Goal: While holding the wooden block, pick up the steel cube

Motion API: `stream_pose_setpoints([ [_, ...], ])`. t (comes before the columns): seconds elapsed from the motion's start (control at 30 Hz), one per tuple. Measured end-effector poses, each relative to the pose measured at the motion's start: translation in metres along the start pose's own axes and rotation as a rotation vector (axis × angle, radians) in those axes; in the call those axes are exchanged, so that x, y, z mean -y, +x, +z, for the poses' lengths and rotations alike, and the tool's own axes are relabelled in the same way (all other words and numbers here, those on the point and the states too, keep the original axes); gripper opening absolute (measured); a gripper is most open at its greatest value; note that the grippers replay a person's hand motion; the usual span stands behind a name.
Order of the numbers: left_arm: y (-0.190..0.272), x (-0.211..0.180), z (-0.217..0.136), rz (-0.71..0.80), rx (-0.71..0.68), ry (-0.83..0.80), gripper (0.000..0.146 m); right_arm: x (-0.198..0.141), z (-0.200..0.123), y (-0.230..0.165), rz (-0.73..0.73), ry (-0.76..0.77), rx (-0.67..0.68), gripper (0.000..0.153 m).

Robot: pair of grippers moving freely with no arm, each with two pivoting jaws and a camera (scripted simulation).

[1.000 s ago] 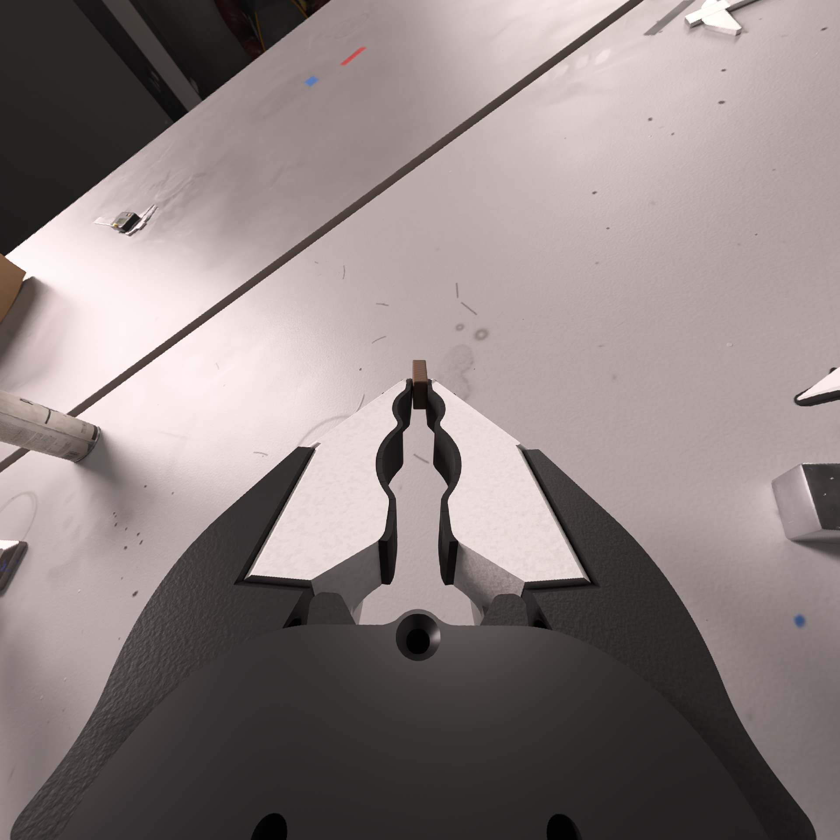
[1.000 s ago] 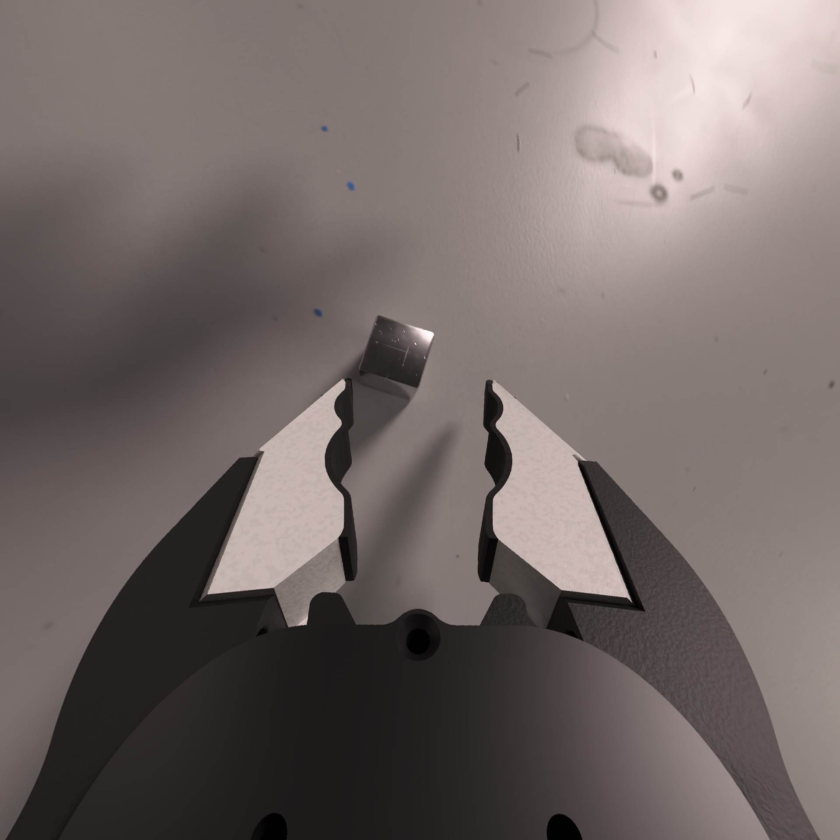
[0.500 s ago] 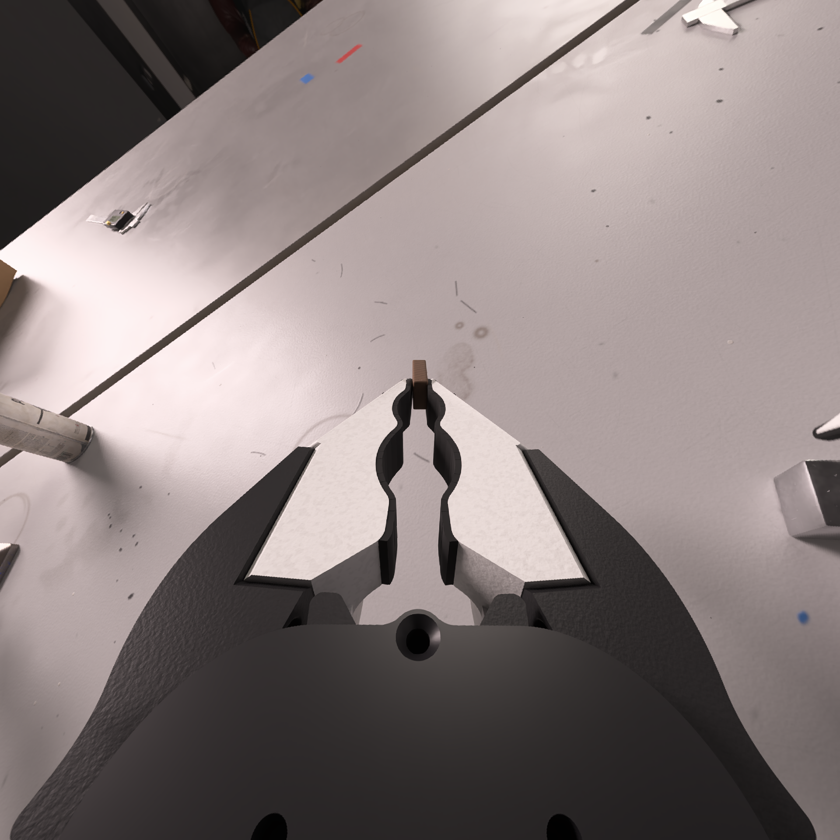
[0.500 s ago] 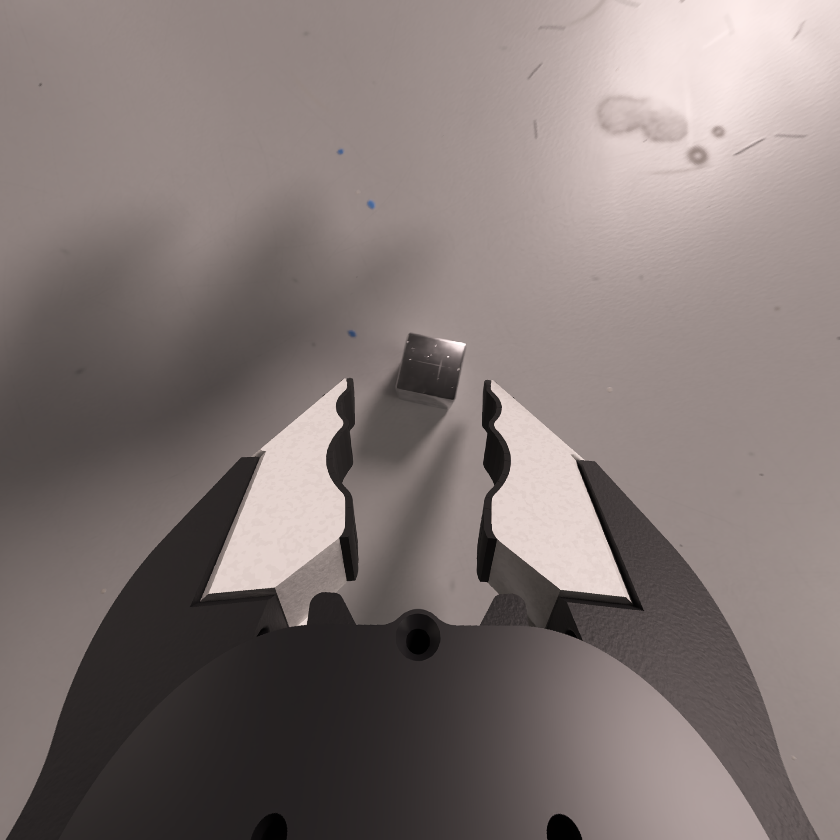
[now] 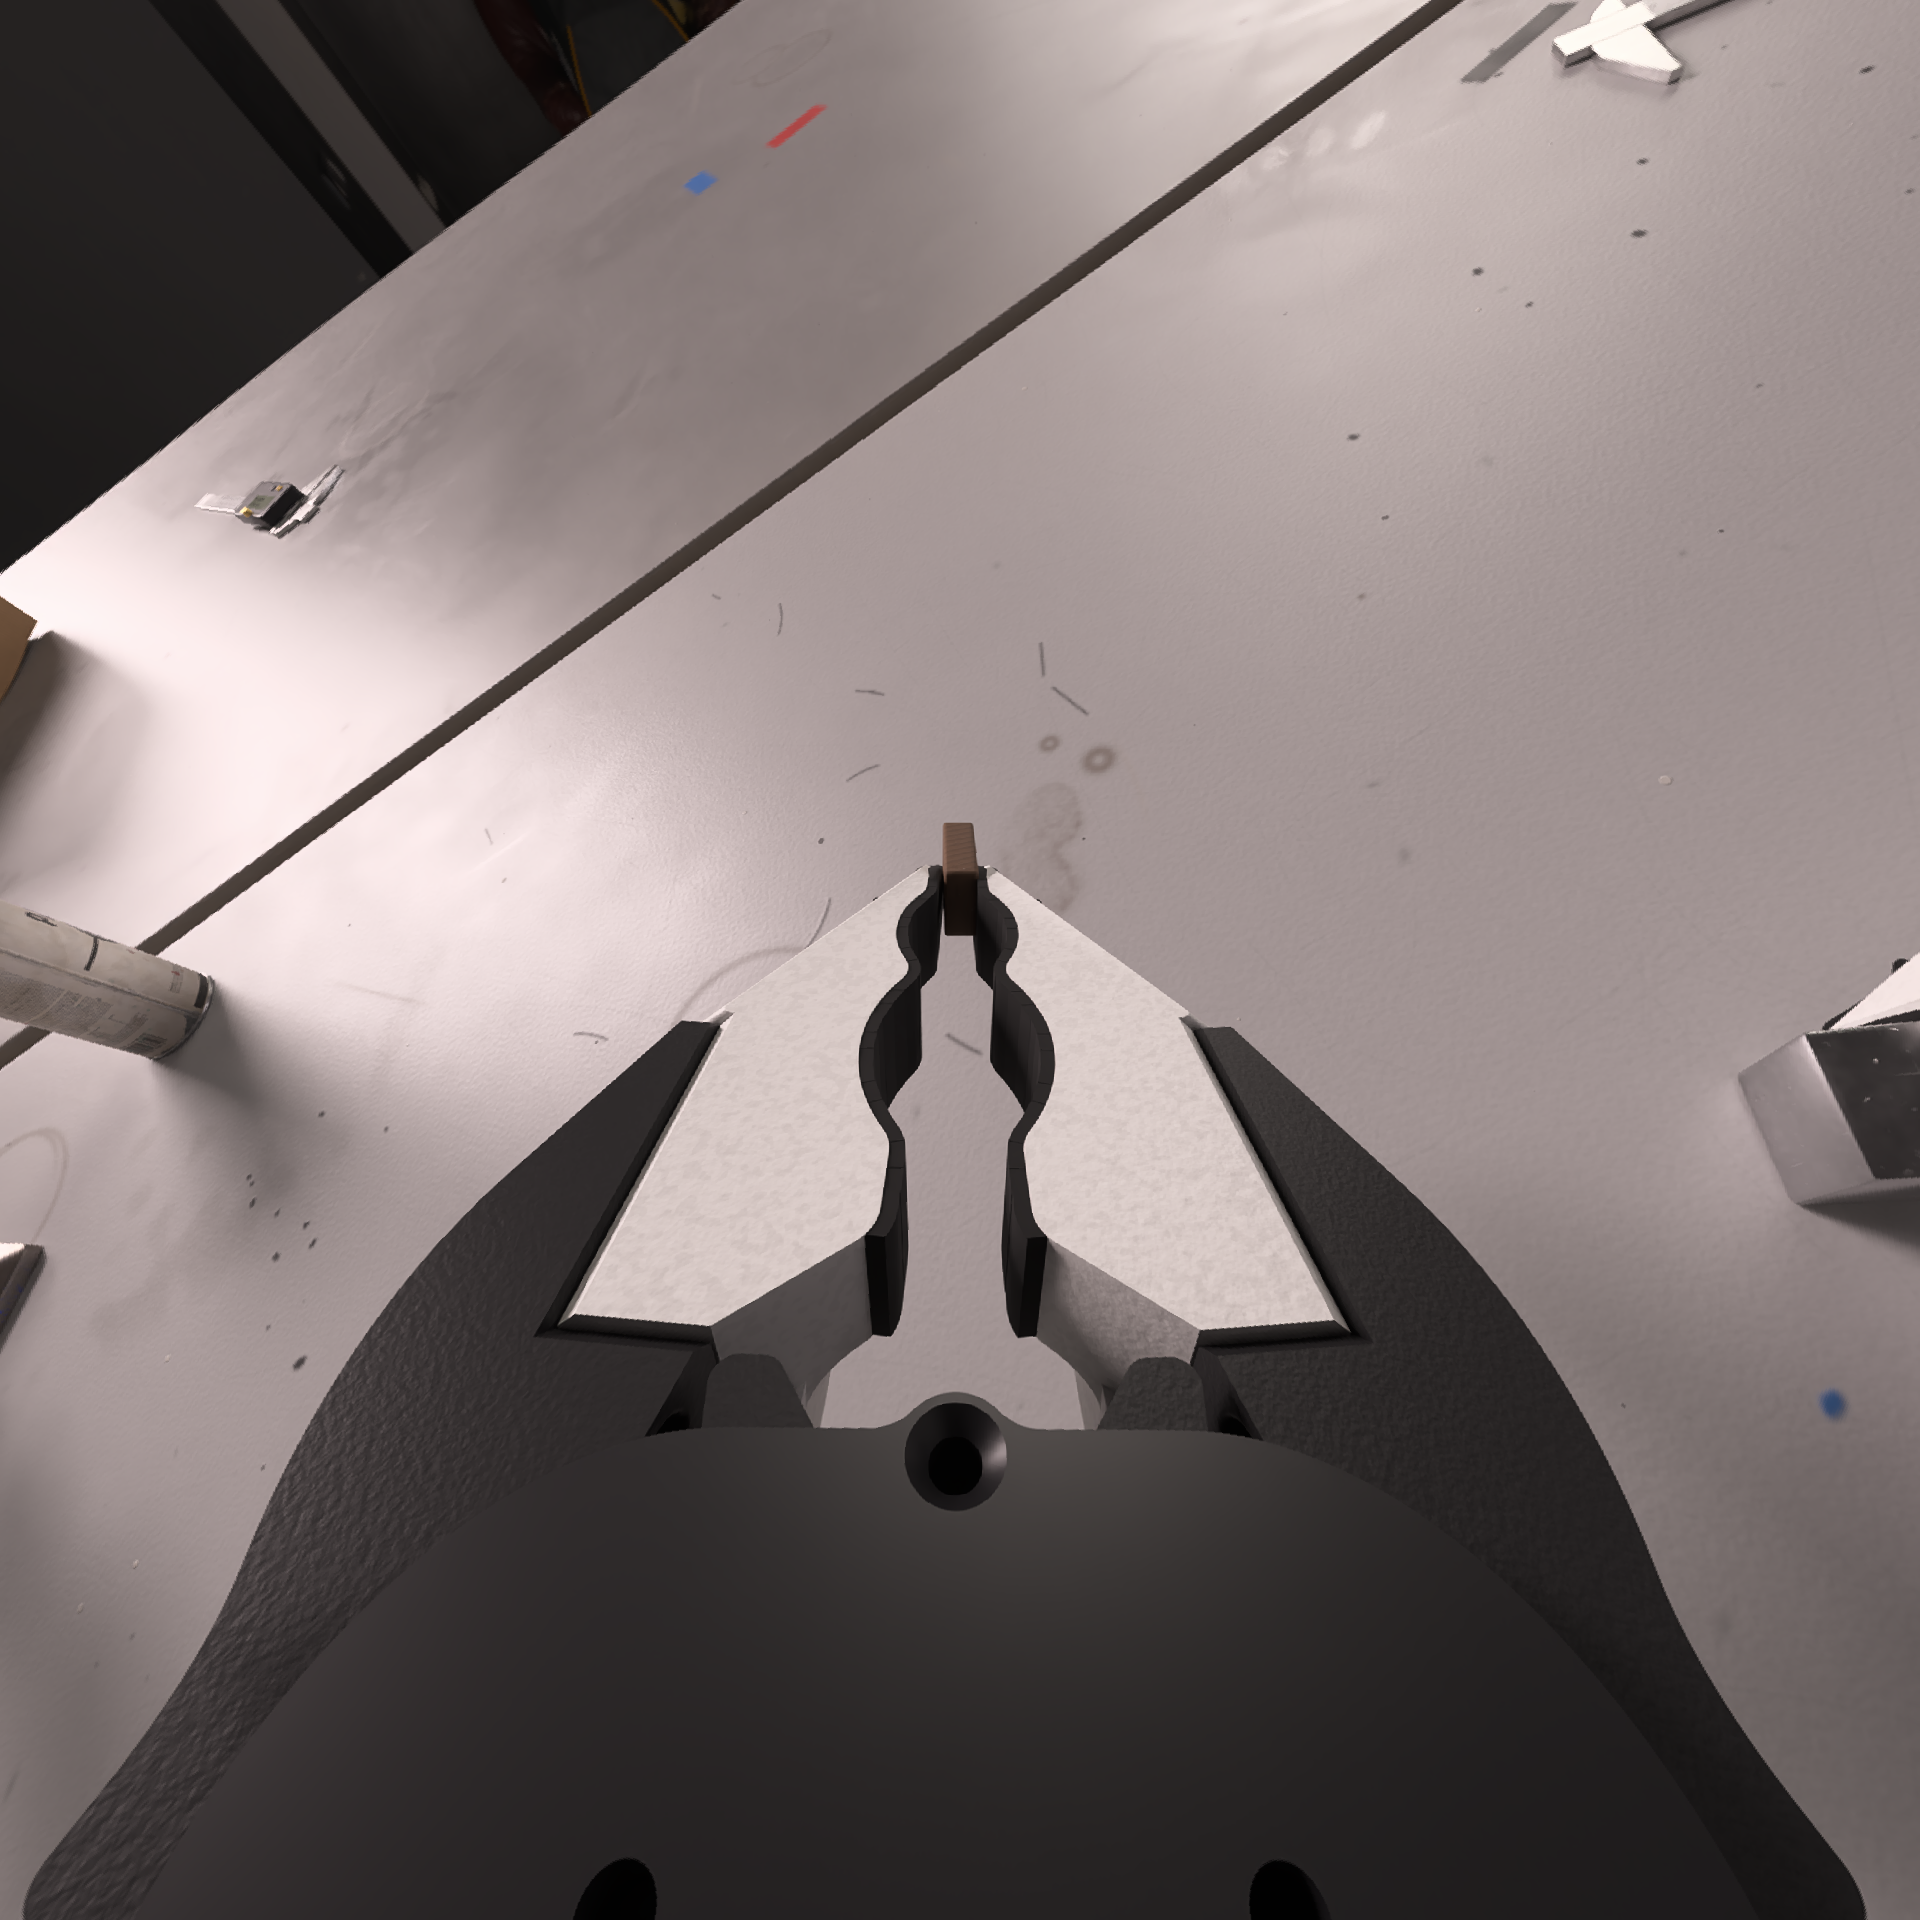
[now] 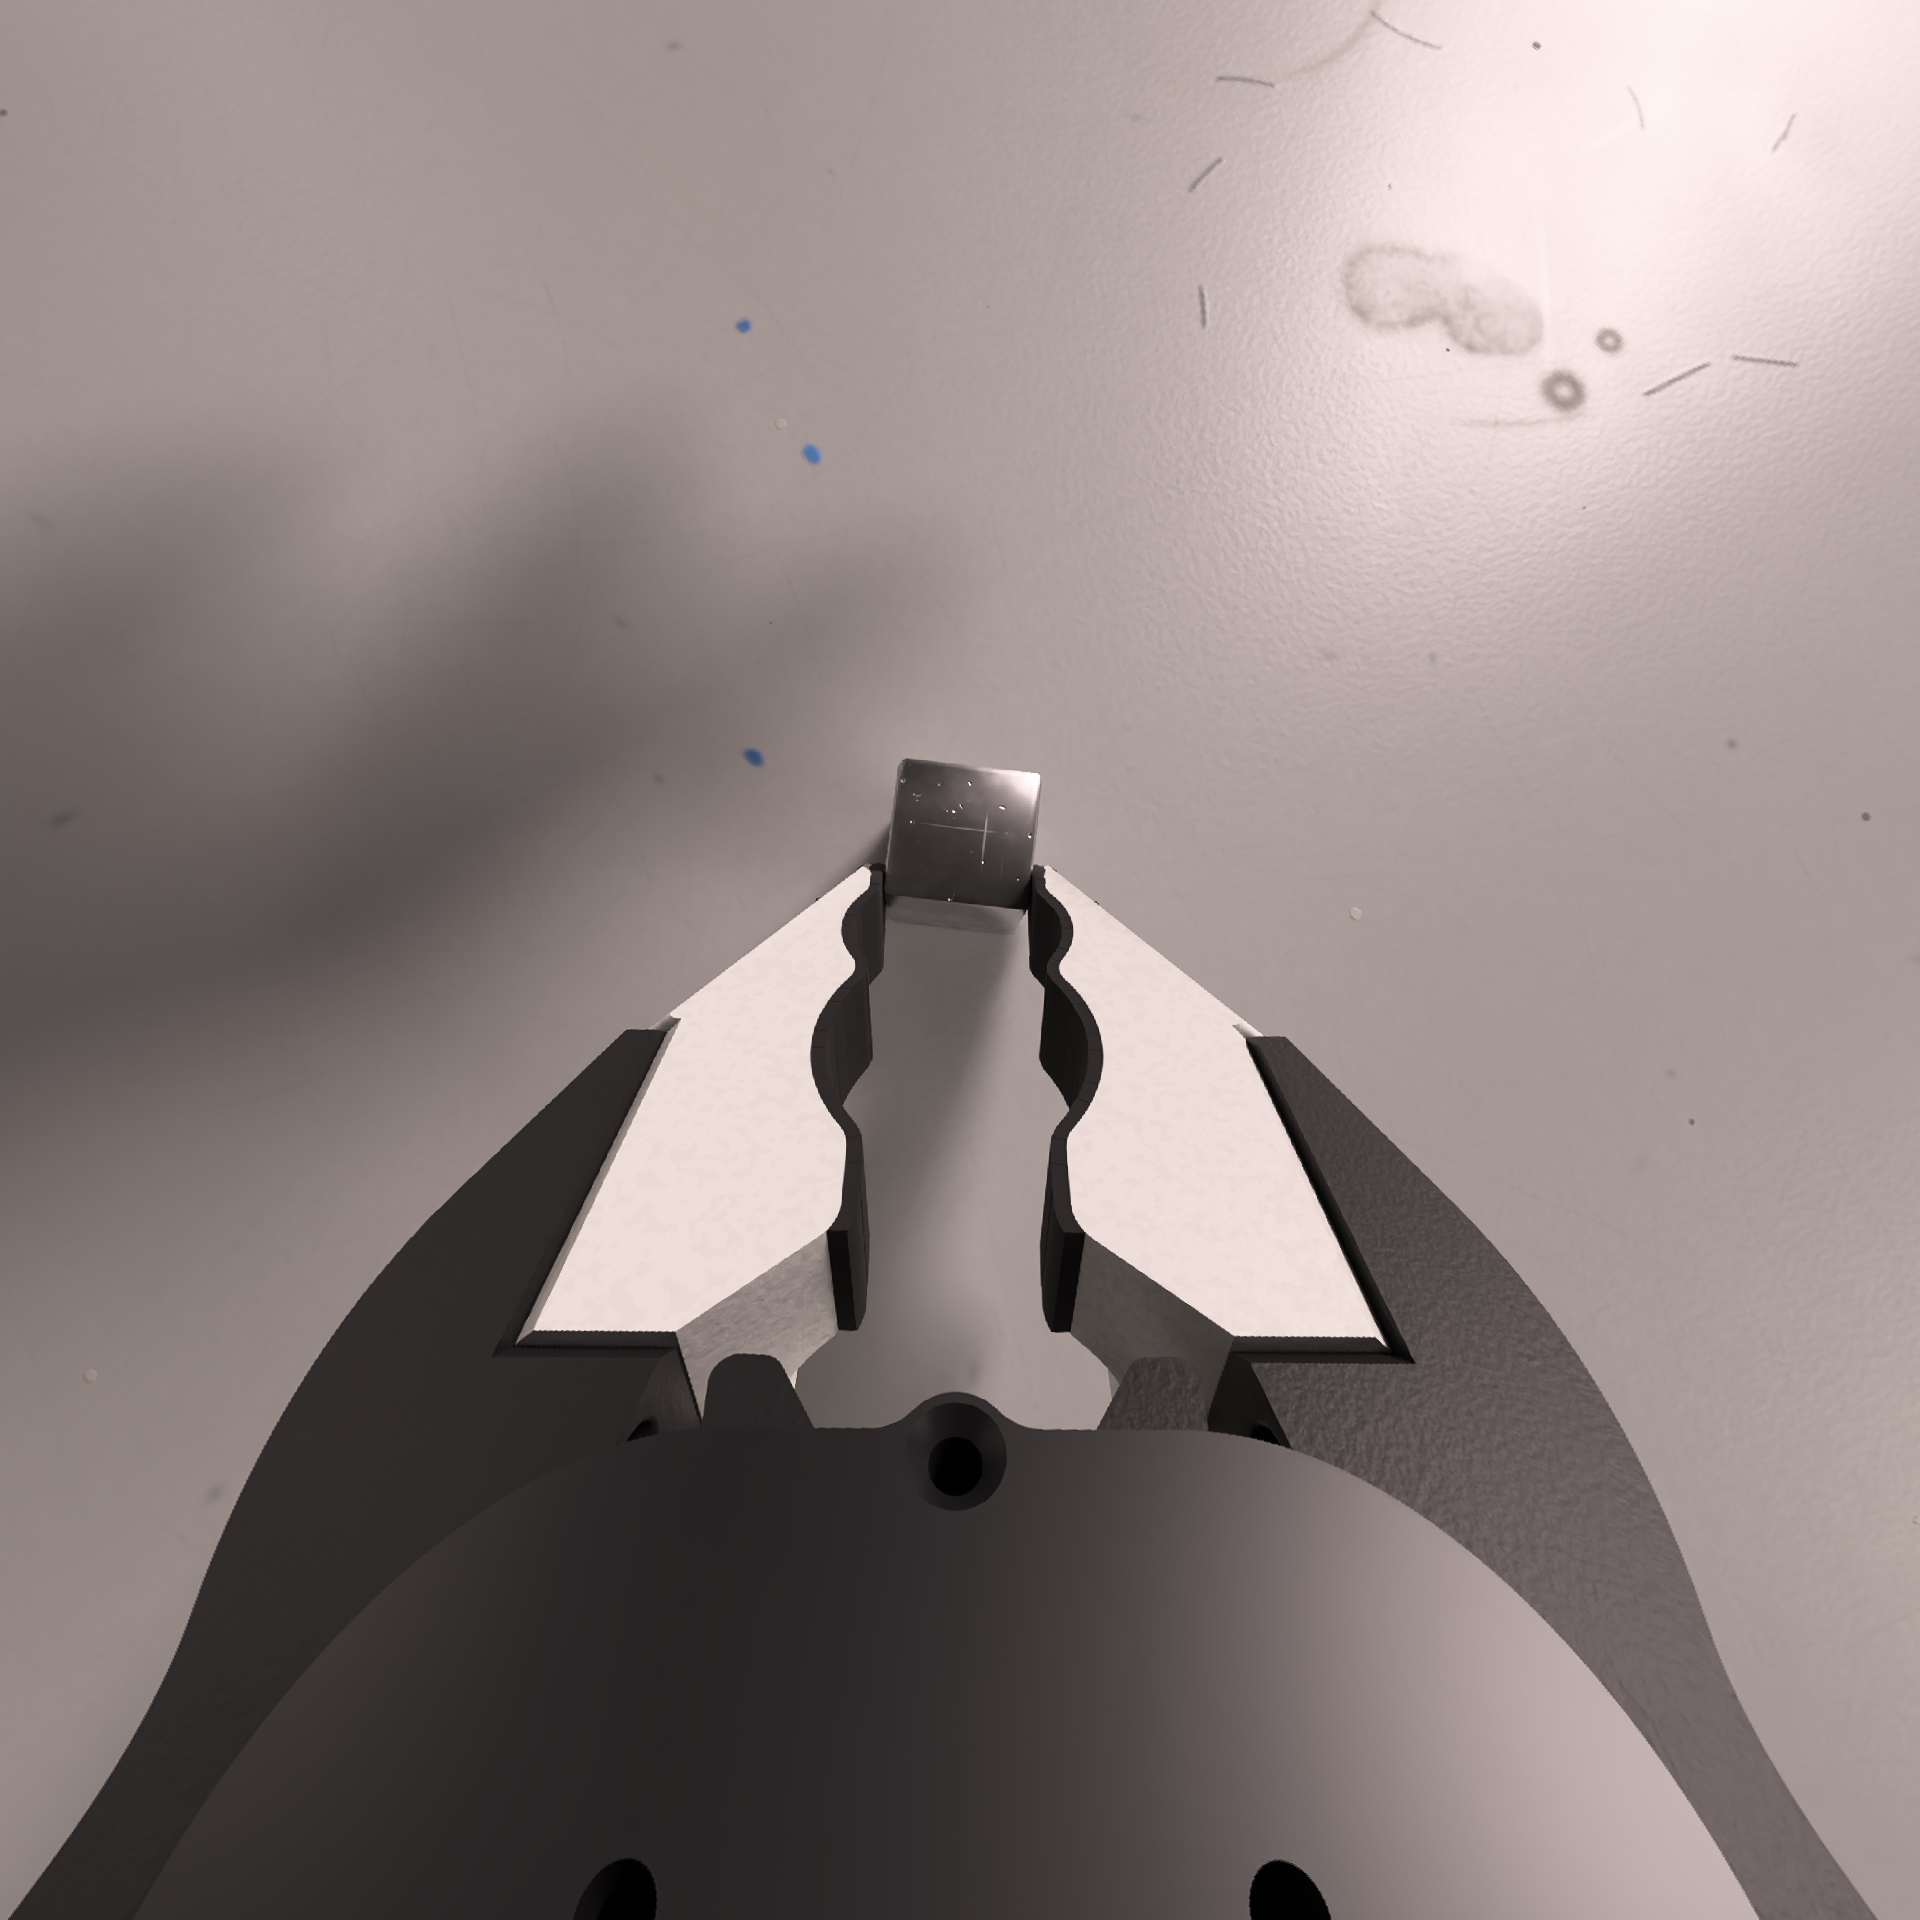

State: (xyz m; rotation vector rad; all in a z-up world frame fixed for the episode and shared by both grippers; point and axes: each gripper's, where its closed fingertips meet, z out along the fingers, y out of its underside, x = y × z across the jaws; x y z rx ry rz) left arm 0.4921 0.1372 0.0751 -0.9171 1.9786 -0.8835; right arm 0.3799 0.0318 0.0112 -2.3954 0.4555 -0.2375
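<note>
Now your right gripper (image 6: 958, 891), spread half a second ago, pinches steel cube (image 6: 966, 831) on table (image 6: 1455, 727). Your left gripper (image 5: 960, 894) stays clamped on wooden block (image 5: 959, 876). Lift next.

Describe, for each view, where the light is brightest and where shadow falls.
Left wrist view: glare brightens the table at left; the spray can casts a faint shadow. Right wrist view: glare sits upper right; a broad soft shadow crosses the left, and the steel cube between the right gripper fingertips shows a small highlight.
</note>
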Motion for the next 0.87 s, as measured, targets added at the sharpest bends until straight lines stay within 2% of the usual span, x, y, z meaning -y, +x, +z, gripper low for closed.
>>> stream_pose_setpoints([
  [0.27,0.0,0.0,-0.001,-0.001,0.0,0.0,0.005,0.001,-0.001,0.004,-0.16,-0.039,0.008,0.027],
  [0.37,0.001,-0.001,-0.002,-0.002,-0.001,-0.002,0.005,0.004,-0.006,0.015,-0.135,-0.036,-0.043,0.027],
  [0.57,0.001,0.0,-0.001,0.0,-0.001,-0.001,0.005,-0.001,-0.016,0.022,-0.078,-0.006,0.002,0.027],
  [0.73,0.0,-0.001,0.0,-0.004,-0.002,-0.003,0.005,-0.002,-0.011,0.025,-0.055,0.01,0.018,0.027],
  [0.87,0.0,-0.001,0.0,-0.004,-0.001,-0.003,0.005,-0.007,-0.008,0.037,-0.083,-0.027,-0.055,0.027],
])
